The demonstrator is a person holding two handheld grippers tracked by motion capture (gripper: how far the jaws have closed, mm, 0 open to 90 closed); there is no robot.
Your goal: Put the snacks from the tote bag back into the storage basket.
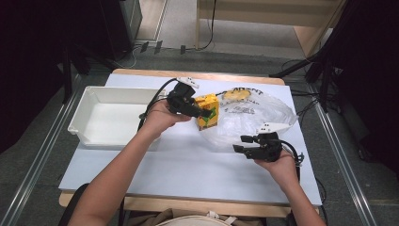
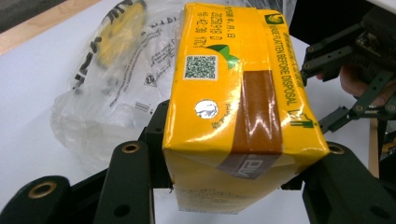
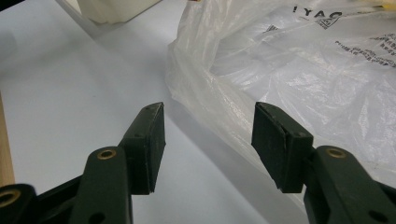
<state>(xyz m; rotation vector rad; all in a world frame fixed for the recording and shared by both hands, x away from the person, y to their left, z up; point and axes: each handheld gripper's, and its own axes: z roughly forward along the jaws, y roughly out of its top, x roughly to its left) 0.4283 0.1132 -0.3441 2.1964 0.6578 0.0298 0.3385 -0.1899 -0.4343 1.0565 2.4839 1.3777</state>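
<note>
My left gripper point(image 1: 203, 113) is shut on a yellow drink carton point(image 1: 207, 111), held above the white table just left of a clear plastic bag point(image 1: 256, 115). In the left gripper view the yellow carton point(image 2: 233, 93) sits clamped between both black jaws, its taped end toward the camera, with the bag point(image 2: 112, 79) behind it. My right gripper point(image 1: 239, 143) hovers at the bag's near edge, open with nothing between its jaws. In the right gripper view the open right gripper point(image 3: 209, 140) points at the bag's point(image 3: 299, 70) crumpled rim, apart from it.
A white bin point(image 1: 110, 115) stands at the table's left side, its corner point(image 3: 112, 9) seen in the right gripper view. A yellow item point(image 1: 236, 95) lies inside the bag at the far end. The right gripper point(image 2: 355, 88) shows beyond the carton in the left gripper view.
</note>
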